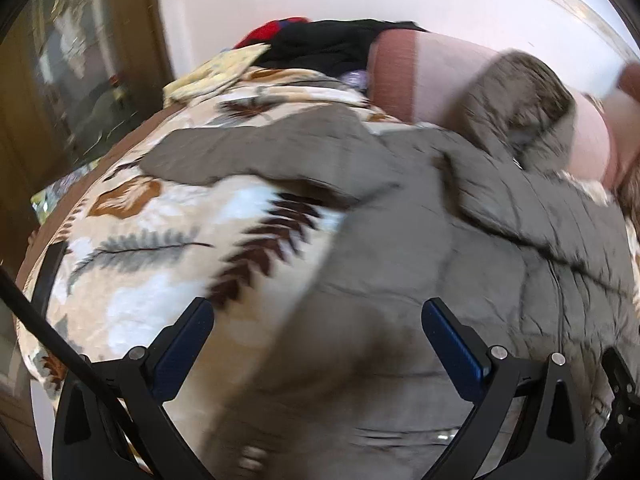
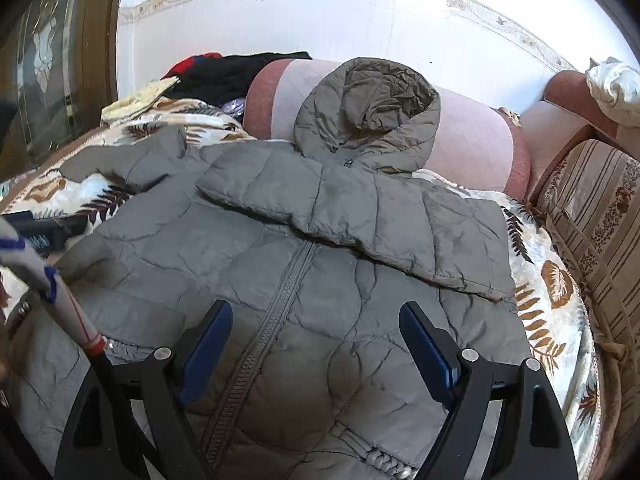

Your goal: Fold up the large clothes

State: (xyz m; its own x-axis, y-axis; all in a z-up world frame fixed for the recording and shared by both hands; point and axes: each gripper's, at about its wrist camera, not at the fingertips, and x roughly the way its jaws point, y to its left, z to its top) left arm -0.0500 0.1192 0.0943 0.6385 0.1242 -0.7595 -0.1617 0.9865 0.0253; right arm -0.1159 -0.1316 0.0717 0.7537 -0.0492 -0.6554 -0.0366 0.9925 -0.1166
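Note:
A grey-olive puffer jacket (image 2: 320, 280) lies front up on a leaf-patterned bedspread (image 2: 552, 280), zipper closed. Its hood (image 2: 372, 108) leans on a pink bolster (image 2: 472, 136). One sleeve (image 2: 360, 216) is folded across the chest; the other sleeve (image 2: 132, 160) stretches out to the left. My right gripper (image 2: 316, 308) hovers open over the jacket's lower front, with nothing between its fingers. In the blurred left wrist view, my left gripper (image 1: 318, 308) stands open above the jacket (image 1: 400, 280) near its left edge, beside the bedspread (image 1: 160, 220). The left gripper (image 2: 48, 226) also shows at the left edge of the right wrist view.
A pile of black and red clothes (image 2: 232, 72) and a yellow cloth (image 2: 136, 100) sit at the back left. A striped cushion (image 2: 592, 208) lines the right side. A white wall runs behind, and a dark wooden door (image 2: 48, 60) stands at the left.

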